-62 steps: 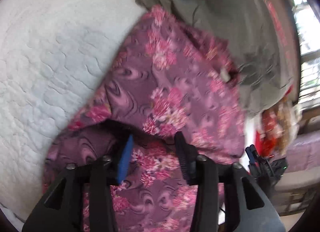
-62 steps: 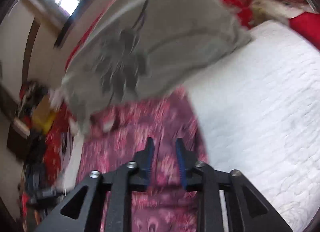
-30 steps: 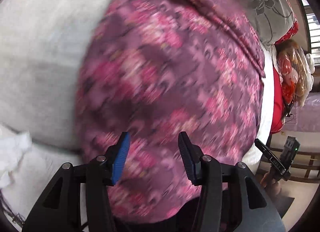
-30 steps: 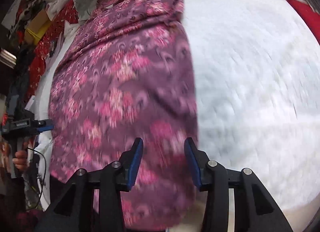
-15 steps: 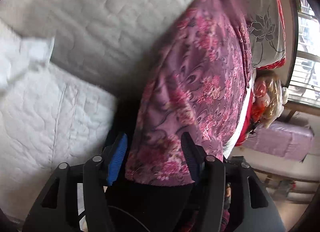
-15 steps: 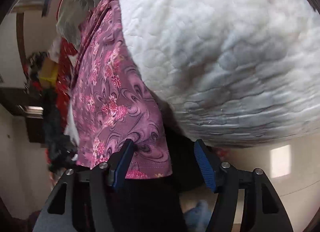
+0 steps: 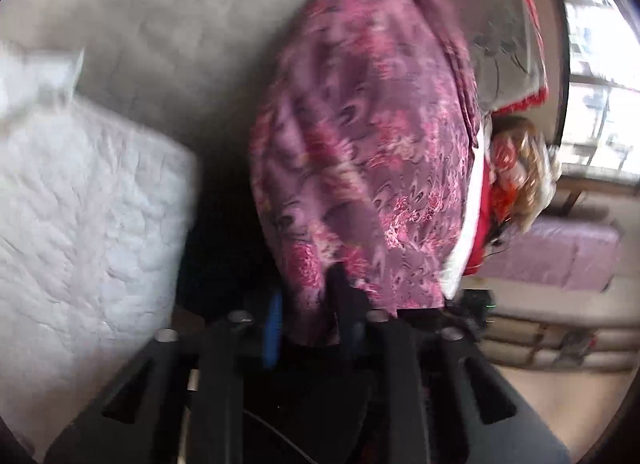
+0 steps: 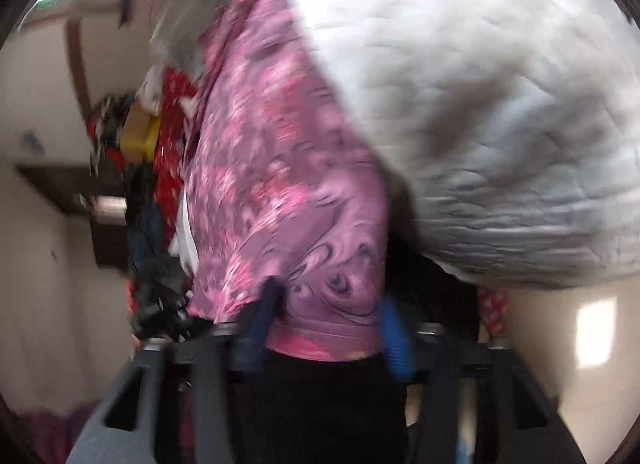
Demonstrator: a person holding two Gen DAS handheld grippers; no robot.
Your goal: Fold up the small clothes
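Observation:
A purple garment with a pink floral print lies on the white quilted bed and its near edge hangs toward me. My left gripper is shut on that near edge, the cloth bunched between its fingers. In the right wrist view the same garment runs along the left side of the bed. Its hem sits between the jaws of my right gripper, which are closing and still stand apart. Both views are blurred by motion.
A grey pillow lies at the far end of the garment. Red and patterned clothes are heaped beside the bed. A purple-covered bench stands under a bright window. A person's dark clothing fills the space below the grippers.
Both grippers have dropped from over the garment to its near edge at the bedside. The left jaws have shut on the cloth. The right jaws have widened and then narrowed around the hem.

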